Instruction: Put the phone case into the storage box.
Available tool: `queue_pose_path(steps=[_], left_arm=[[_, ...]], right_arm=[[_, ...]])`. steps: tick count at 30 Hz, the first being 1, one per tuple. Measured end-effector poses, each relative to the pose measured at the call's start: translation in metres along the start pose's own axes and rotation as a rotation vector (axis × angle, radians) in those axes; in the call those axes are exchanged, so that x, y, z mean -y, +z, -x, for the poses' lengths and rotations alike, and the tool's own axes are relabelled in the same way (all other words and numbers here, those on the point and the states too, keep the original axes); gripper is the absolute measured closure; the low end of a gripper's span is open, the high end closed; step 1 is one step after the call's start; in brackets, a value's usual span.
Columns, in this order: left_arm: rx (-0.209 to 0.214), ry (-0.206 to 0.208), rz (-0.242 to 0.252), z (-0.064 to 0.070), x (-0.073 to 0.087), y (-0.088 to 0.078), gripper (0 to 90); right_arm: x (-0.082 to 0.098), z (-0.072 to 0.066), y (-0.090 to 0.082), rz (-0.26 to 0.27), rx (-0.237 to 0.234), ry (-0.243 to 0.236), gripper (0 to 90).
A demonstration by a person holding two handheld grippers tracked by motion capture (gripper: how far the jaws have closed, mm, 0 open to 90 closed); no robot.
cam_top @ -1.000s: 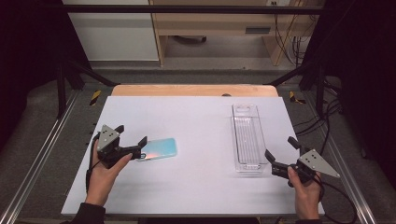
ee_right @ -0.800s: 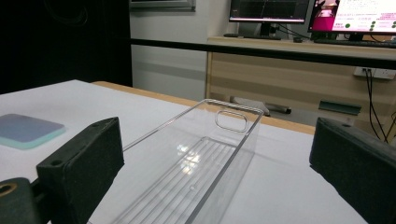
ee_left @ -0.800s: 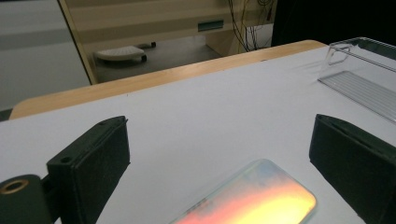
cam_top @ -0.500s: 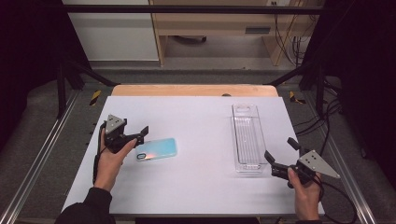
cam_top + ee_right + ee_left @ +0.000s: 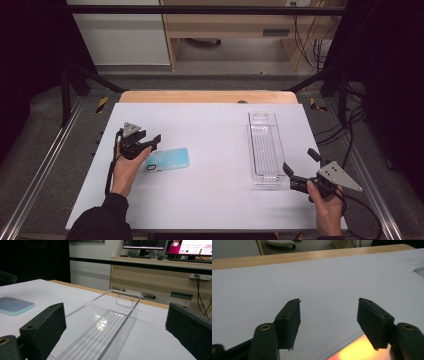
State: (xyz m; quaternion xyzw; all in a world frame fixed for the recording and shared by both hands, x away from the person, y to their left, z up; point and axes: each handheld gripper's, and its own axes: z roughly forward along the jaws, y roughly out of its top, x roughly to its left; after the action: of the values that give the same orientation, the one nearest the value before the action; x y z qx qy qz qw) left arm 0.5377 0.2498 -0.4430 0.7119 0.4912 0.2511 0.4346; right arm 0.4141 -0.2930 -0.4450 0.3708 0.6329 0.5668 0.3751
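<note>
A light blue phone (image 5: 169,160) lies flat on the white table (image 5: 210,200), left of the middle. My left gripper (image 5: 154,141) sits just past the phone's far left corner, pointing right. Its jaws have just been closing and stand half apart, with bare tabletop between them (image 5: 329,302). A blurred orange glow (image 5: 357,350) shows low between the jaws; I cannot tell what it is. My right gripper (image 5: 300,161) rests at the near right, wide open, aimed along a clear plastic tray (image 5: 265,145). Along its jaws (image 5: 116,310) the tray (image 5: 105,325) stands empty, and the phone (image 5: 15,305) lies far left.
The table's wooden far edge (image 5: 210,96) borders the white sheet. Metal rails (image 5: 45,165) run along both sides. Cables (image 5: 345,125) lie on the floor at the right. A wooden desk (image 5: 160,277) with monitors stands beyond.
My left hand has moved away from me, from the phone's left end to beyond its far left corner, and its jaws have narrowed. The right hand and the tray stay put.
</note>
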Motion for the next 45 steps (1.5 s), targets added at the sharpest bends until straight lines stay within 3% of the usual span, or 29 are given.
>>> queue_pose_path(steps=[1,3,6,10,16,21,28,38,45], left_arm=[[0.000,0.000,0.000,0.000,0.000,0.000,50.6],[-0.013,0.010,-0.046,-0.001,0.002,0.004,59.3],[-0.038,0.022,-0.062,0.001,0.003,0.005,70.4],[-0.031,0.033,-0.091,0.003,0.005,0.010,80.1],[-0.022,0.046,-0.152,0.005,0.009,0.020,87.8],[-0.008,0.026,-0.172,0.005,0.012,0.029,89.9],[0.004,0.061,-0.219,0.009,0.017,0.036,90.0],[0.027,0.055,-0.248,0.010,0.019,0.039,90.0],[0.057,0.100,-0.283,0.025,0.020,0.034,90.0]], right_arm=[[0.000,0.000,0.000,0.000,0.000,0.000,3.4],[-0.001,-0.001,0.000,-0.001,0.001,-0.002,3.4],[-0.002,-0.001,0.000,0.005,0.000,0.010,3.5],[-0.001,-0.002,0.001,-0.006,0.002,-0.001,3.4],[0.000,-0.002,0.001,-0.013,0.002,-0.006,3.5],[0.000,-0.003,0.001,-0.021,-0.002,-0.016,3.6],[0.001,-0.003,0.003,-0.023,-0.007,-0.012,3.7],[0.001,-0.002,0.003,-0.028,-0.010,-0.008,3.7],[0.002,-0.002,0.003,-0.033,-0.017,0.002,3.6]])
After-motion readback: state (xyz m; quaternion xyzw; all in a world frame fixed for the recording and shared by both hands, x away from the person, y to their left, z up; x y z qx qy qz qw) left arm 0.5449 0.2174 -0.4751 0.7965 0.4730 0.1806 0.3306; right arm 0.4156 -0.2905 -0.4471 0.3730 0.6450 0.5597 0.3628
